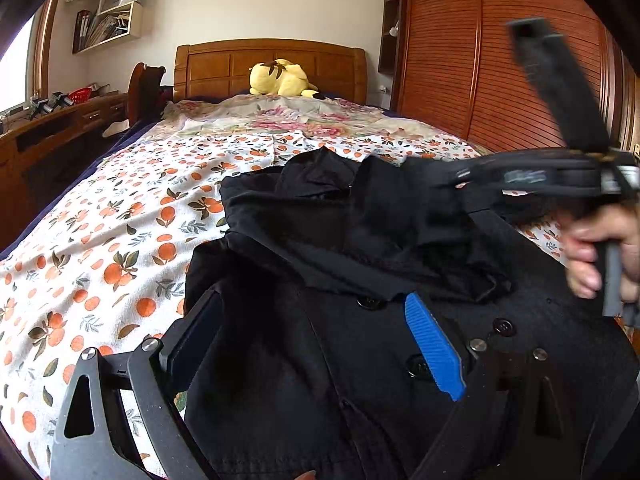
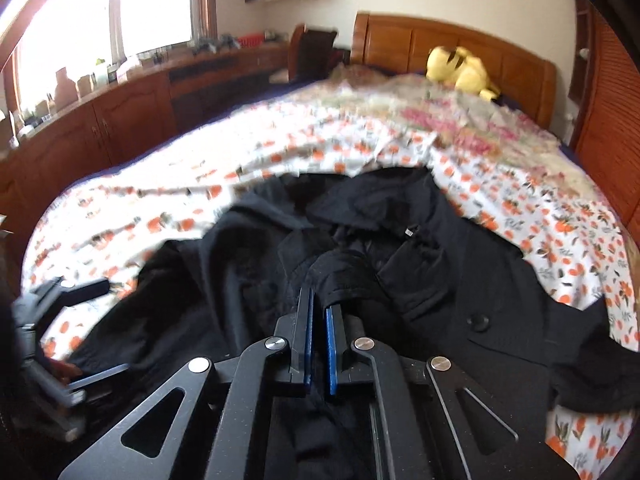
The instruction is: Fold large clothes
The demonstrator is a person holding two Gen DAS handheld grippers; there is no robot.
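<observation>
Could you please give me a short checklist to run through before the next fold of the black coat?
1. Right hand-held gripper clamped on black coat fabric: ok.
2. Left hand-held gripper open, jaws wide over the coat: ok.
3. Coat lying flat: not ok, bunched near the collar.
4. Bedspread space beyond the coat: ok.
5. Yellow plush toy away from the coat, at the headboard: ok.
6. Sleeve positions: cannot tell.
</observation>
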